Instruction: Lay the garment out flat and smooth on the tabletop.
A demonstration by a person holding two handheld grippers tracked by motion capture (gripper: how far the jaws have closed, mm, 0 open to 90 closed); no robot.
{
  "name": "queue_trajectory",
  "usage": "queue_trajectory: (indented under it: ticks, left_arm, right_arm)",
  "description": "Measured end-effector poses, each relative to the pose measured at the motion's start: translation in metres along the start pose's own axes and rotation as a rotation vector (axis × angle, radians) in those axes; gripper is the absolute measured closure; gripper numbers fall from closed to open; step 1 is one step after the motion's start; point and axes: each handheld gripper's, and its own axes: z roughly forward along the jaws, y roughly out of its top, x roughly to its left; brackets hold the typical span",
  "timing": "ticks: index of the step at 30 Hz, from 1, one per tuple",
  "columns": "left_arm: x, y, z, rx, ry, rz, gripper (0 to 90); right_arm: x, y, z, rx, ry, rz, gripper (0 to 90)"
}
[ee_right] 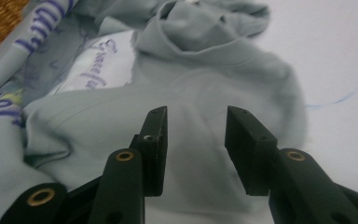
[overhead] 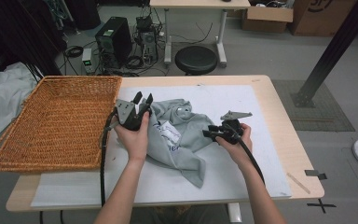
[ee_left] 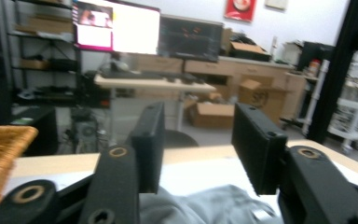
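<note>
A crumpled grey garment (overhead: pixel 186 144) with a white printed patch lies on the white mat in the middle of the table. My left gripper (overhead: pixel 143 99) is held at the garment's left edge, jaws tilted up and away from the cloth. In the left gripper view that gripper (ee_left: pixel 198 116) is open and empty, with grey cloth (ee_left: pixel 205 205) below it. My right gripper (overhead: pixel 206 131) is at the garment's right side and points left at it. In the right gripper view its jaws (ee_right: pixel 196 116) stand open just above the grey folds (ee_right: pixel 205 70), gripping nothing.
A large wicker basket (overhead: pixel 56 121) sits on the table's left side, close to my left hand. The white mat (overhead: pixel 247 158) covers most of the tabletop. A black stool (overhead: pixel 196 59) and a computer tower (overhead: pixel 114 39) stand on the floor beyond the far edge.
</note>
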Motion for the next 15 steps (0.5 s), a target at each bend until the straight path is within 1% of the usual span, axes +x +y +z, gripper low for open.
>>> queue_trajectory:
  ticks: [1,2,3,4,5,6,7,9,10,13,14,15]
  left_arm:
    - [0.000,0.000,0.000,0.000,0.000,0.000,54.3]
    - [-0.003,-0.001,-0.002,0.009,-0.020,0.001,54.2]
    - [-0.003,-0.001,-0.002,0.009,-0.020,0.001,54.1]
    - [-0.004,-0.002,-0.003,0.017,-0.031,-0.003,54.0]
    - [-0.004,-0.002,-0.003,0.017,-0.031,-0.003,53.8]
    - [-0.004,-0.003,-0.004,0.021,-0.040,-0.004,53.6]
    - [-0.005,-0.004,-0.005,0.031,-0.052,-0.002,53.4]
    - [-0.005,-0.005,-0.005,0.035,-0.056,-0.001,52.9]
    - [-0.006,-0.006,-0.005,0.040,-0.062,-0.002,52.9]
    - [-0.006,-0.009,-0.004,0.049,-0.075,-0.005,52.9]
    - [-0.007,-0.010,-0.004,0.056,-0.086,-0.001,52.6]
    - [-0.007,-0.010,-0.004,0.056,-0.086,-0.001,52.6]
  right_arm:
    - [0.003,-0.001,0.001,0.006,0.008,-0.008,61.0]
    - [0.006,-0.002,0.003,0.020,0.013,-0.014,62.5]
    - [0.006,-0.002,0.003,0.020,0.013,-0.014,62.5]
    - [0.010,-0.004,0.006,0.090,0.032,-0.044,80.6]
    - [0.010,-0.004,0.006,0.090,0.032,-0.044,80.6]
    - [0.009,-0.005,0.004,0.145,0.023,-0.070,88.4]
    - [0.006,-0.005,0.001,0.151,0.021,-0.066,88.9]
    - [0.000,-0.005,-0.006,0.153,0.005,-0.065,89.3]
    - [0.000,-0.005,-0.006,0.153,0.005,-0.065,89.3]
    - [-0.012,-0.002,-0.019,0.160,-0.074,-0.071,89.4]
    - [-0.022,0.002,-0.028,0.150,-0.124,-0.069,89.4]
    - [-0.022,0.002,-0.028,0.150,-0.124,-0.069,89.4]
